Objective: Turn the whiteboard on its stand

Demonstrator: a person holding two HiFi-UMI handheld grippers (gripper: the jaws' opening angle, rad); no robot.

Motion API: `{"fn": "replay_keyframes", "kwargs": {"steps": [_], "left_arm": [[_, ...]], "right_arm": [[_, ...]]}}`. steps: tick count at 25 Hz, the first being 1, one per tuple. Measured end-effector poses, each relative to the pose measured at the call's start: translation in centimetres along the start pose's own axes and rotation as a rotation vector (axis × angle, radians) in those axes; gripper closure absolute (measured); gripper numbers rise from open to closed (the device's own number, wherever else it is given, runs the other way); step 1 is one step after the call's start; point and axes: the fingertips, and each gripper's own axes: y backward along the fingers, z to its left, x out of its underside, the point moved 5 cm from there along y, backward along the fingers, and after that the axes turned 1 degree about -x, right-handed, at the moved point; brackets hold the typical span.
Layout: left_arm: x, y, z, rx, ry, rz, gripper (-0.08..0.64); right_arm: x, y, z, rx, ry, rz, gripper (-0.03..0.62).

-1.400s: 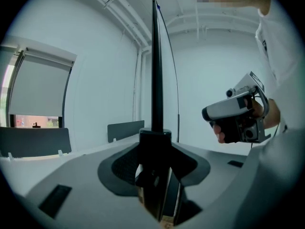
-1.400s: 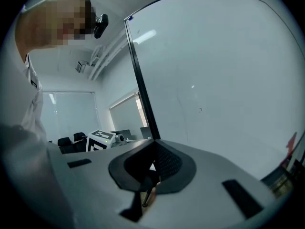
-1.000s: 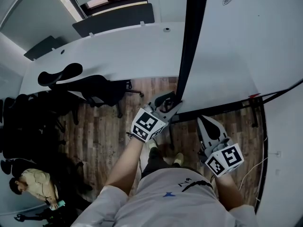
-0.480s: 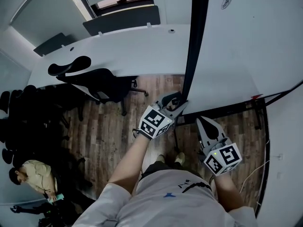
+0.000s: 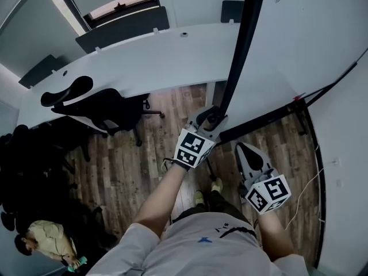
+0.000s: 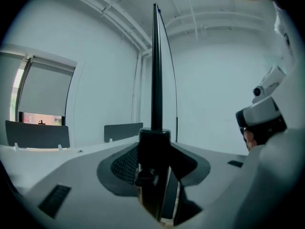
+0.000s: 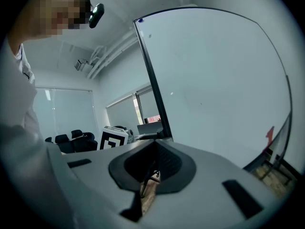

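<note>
The whiteboard [image 5: 299, 39] stands at the right of the head view, a big white panel with a black frame edge [image 5: 241, 45] running down to my left gripper [image 5: 214, 118]. That gripper is shut on the edge, which stands upright between its pads in the left gripper view [image 6: 156, 70]. The board's black bottom rail [image 5: 259, 122] slants up to the right. My right gripper [image 5: 244, 148] hovers below the rail with its jaws together and nothing in them. In the right gripper view the board's white face [image 7: 214, 80] fills the right side.
A long white desk [image 5: 126, 62] runs behind the board's edge, with a black office chair [image 5: 98, 105] in front of it. More dark chairs [image 5: 29, 165] crowd the left. A seated person [image 5: 49, 243] is at the lower left. A white cable [image 5: 310, 188] lies on the wooden floor.
The board's edge has swung toward the desk with my left gripper still clamped on it, and the bottom rail now slants more steeply. My right gripper has shifted slightly, still holding nothing.
</note>
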Motion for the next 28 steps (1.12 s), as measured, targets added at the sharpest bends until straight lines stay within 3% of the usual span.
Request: {"fn": "replay_keyframes", "kwargs": {"steps": [9, 22, 28], "left_arm": [[0.4, 0.1, -1.7, 0.037, 0.007, 0.020, 0.370], [-1.9, 4.1, -5.8, -0.008, -0.004, -0.013, 0.391], [-2.5, 6.1, -9.6, -0.006, 0.016, 0.008, 0.451]], "right_arm": [[0.7, 2.8, 1.1, 0.092, 0.004, -0.007, 0.581], [0.0, 4.1, 0.2, 0.020, 0.010, -0.027, 0.581], [0.2, 4.9, 0.0, -0.018, 0.002, -0.036, 0.581]]}}
